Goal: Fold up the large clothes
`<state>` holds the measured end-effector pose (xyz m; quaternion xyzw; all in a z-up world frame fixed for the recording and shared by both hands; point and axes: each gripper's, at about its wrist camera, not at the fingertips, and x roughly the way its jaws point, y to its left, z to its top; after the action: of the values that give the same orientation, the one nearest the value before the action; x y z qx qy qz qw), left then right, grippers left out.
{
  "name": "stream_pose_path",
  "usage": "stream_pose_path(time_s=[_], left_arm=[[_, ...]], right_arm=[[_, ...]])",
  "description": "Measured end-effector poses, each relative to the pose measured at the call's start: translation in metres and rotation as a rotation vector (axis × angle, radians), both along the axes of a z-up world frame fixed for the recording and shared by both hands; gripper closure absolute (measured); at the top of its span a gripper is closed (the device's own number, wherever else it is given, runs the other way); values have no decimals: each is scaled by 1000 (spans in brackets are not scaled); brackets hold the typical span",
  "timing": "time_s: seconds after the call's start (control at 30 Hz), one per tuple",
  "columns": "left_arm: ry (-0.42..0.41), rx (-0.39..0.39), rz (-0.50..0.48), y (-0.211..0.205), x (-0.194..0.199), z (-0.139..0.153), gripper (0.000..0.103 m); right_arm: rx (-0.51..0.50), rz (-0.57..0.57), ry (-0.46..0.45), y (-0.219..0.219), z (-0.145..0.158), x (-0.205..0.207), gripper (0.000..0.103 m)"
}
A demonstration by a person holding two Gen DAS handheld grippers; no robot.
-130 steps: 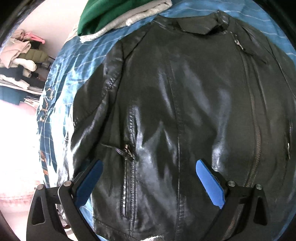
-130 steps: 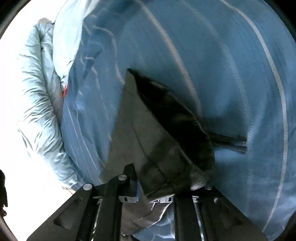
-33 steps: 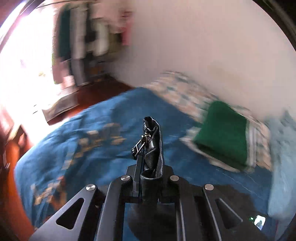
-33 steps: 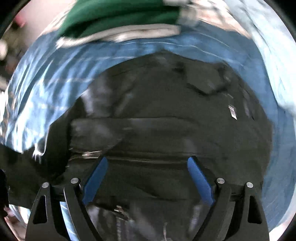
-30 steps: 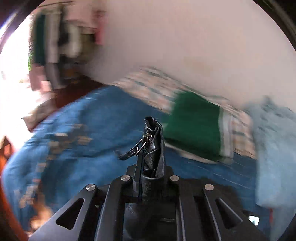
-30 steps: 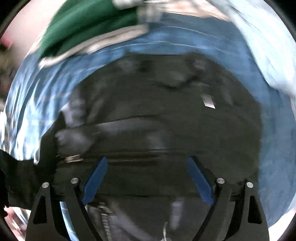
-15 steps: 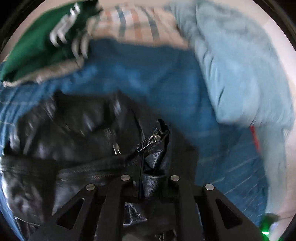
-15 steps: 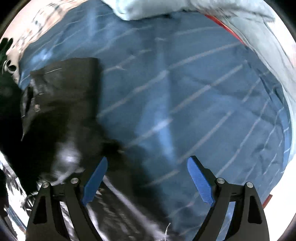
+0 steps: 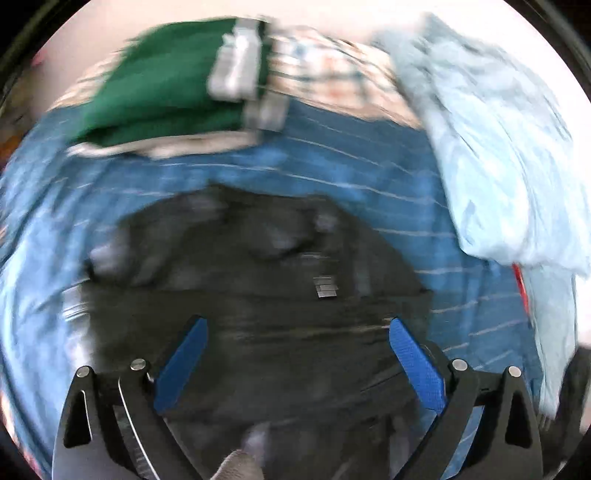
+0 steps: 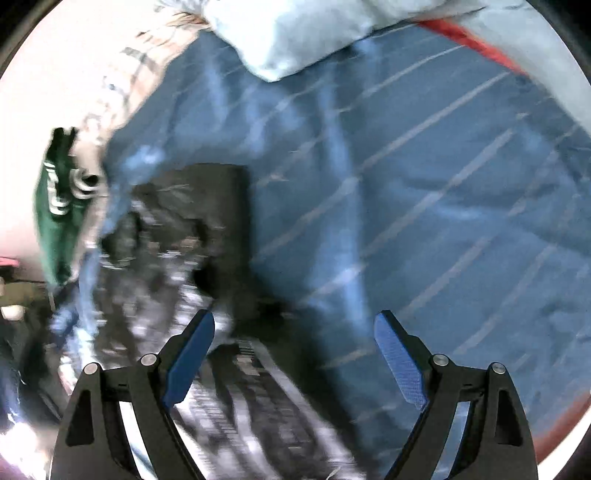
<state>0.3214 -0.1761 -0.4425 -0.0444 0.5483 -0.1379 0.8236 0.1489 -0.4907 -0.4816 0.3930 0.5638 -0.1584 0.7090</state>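
Note:
A black leather jacket lies folded over on the blue striped bedspread. My left gripper is open and empty, hovering above the jacket's near part. In the right wrist view the jacket lies at the left, blurred. My right gripper is open and empty, over the jacket's right edge and the bedspread.
A folded green garment sits on a plaid pillow at the back. A pale blue quilted jacket lies at the right, also in the right wrist view. The green garment shows at far left there.
My left gripper was shut on a jacket part and carried it across over the jacket; it has now let go and stands open. My right gripper, which let go earlier, swung to the jacket's right edge.

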Motion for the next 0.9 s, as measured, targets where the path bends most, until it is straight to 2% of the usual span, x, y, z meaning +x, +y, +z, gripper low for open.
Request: stream_pose_path(time_s=[0.07, 0.13, 0.23, 0.27, 0.3, 0.33, 0.4, 0.5, 0.57, 0.7, 0.77, 0.83, 0.9], left_arm=[[-12, 94, 86, 46, -9, 0, 2], [-11, 230, 172, 91, -18, -12, 2], [57, 346, 261, 140, -20, -42, 2], [77, 367, 297, 155, -20, -49, 2], [93, 381, 331, 167, -21, -55, 2], [99, 379, 350, 173, -22, -57, 2], [91, 365, 374, 181, -28, -55, 2], [90, 331, 388, 180, -31, -50, 2], [83, 301, 380, 178, -28, -47, 2], [75, 292, 351, 159, 0, -61, 2], [71, 348, 333, 150, 19, -82, 2], [106, 405, 310, 147, 37, -110, 0], [141, 349, 280, 150, 51, -136, 0]], right_arm=[[50, 23, -41, 14, 0, 16, 14], [89, 71, -72, 33, -10, 45, 17], [99, 187, -21, 62, -36, 89, 27], [85, 237, 14, 73, -45, 99, 42], [41, 277, 54, 83, -51, 105, 62], [-66, 305, 103, 94, -54, 111, 97], [-124, 296, 82, 100, -45, 107, 98], [-178, 205, 14, 95, -11, 88, 100], [-196, 155, 30, 87, -3, 75, 100], [-173, 111, 127, 77, -27, 62, 100], [-187, 125, 161, 78, -39, 61, 100], [-234, 178, 194, 86, -46, 70, 100], [-256, 246, 237, 86, -62, 77, 100]])
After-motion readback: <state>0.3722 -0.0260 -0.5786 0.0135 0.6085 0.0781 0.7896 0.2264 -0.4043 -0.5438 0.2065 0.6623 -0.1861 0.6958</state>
